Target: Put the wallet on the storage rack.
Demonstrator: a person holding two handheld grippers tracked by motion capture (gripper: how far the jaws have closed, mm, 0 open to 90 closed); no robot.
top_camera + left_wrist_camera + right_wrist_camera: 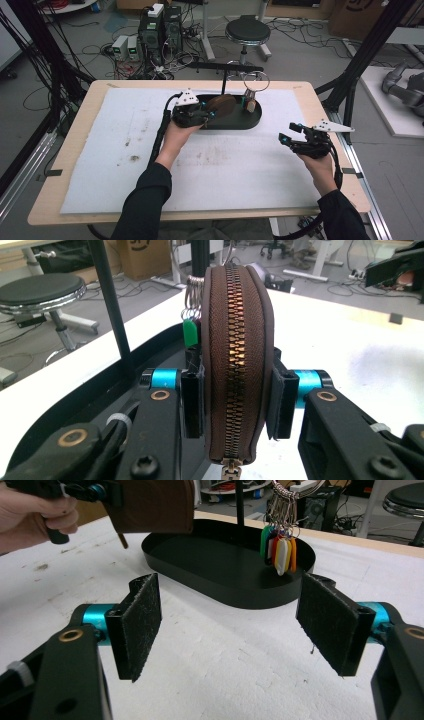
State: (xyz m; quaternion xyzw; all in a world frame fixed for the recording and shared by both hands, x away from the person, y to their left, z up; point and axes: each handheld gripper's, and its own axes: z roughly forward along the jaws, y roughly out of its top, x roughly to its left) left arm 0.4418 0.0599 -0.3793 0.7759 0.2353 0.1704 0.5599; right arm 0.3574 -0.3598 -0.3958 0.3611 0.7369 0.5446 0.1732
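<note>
Left gripper (235, 400) is pinching my brown zip pouch (235, 365) edge-up, holding it over the black tray's (200, 585) left end. Right gripper (230, 625) is idling spread wide above the white mat (225, 170), well apart.

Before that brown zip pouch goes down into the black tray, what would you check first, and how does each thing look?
1. Left gripper clamped on the brown pouch: ok, pads press both sides.
2. Pouch zipped shut: ok.
3. Pouch over the black tray: ok.
4. Pouch apart from the key bunch hanging over the tray: cannot tell; close in the left gripper view.
5. Right gripper out of the way: ok, open and empty, on this side of the tray.
</note>
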